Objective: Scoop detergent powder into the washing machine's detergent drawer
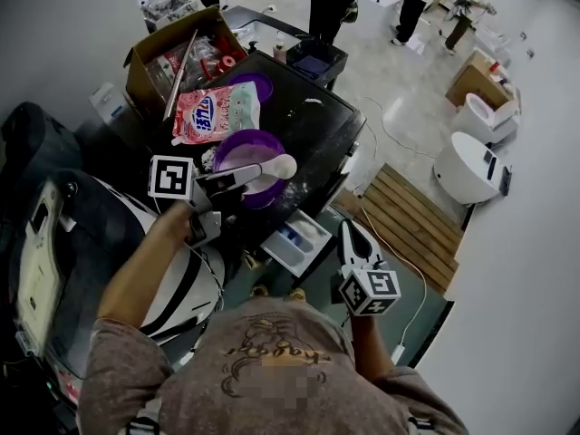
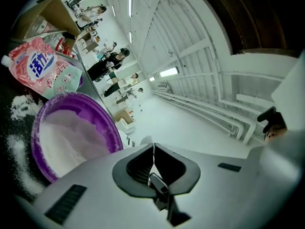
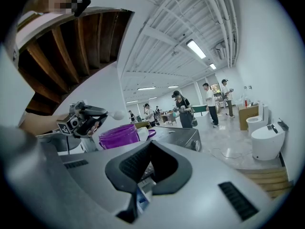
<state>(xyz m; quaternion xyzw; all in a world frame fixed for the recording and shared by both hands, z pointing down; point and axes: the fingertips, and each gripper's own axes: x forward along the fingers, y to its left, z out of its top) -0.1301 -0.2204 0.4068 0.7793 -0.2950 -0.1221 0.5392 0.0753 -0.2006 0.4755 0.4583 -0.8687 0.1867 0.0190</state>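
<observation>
On the washer top (image 1: 317, 120), a purple bowl (image 1: 227, 143) holds white powder. The left gripper (image 1: 243, 176) is clamped on a scoop (image 1: 281, 166), seemingly full, over the bowl. The drawer (image 1: 308, 234) stands open below. The right gripper (image 1: 346, 234) hovers just beside it, jaws together and empty.

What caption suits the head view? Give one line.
Left gripper holds white scoop above purple powder bowl, detergent drawer open nearby.
</observation>
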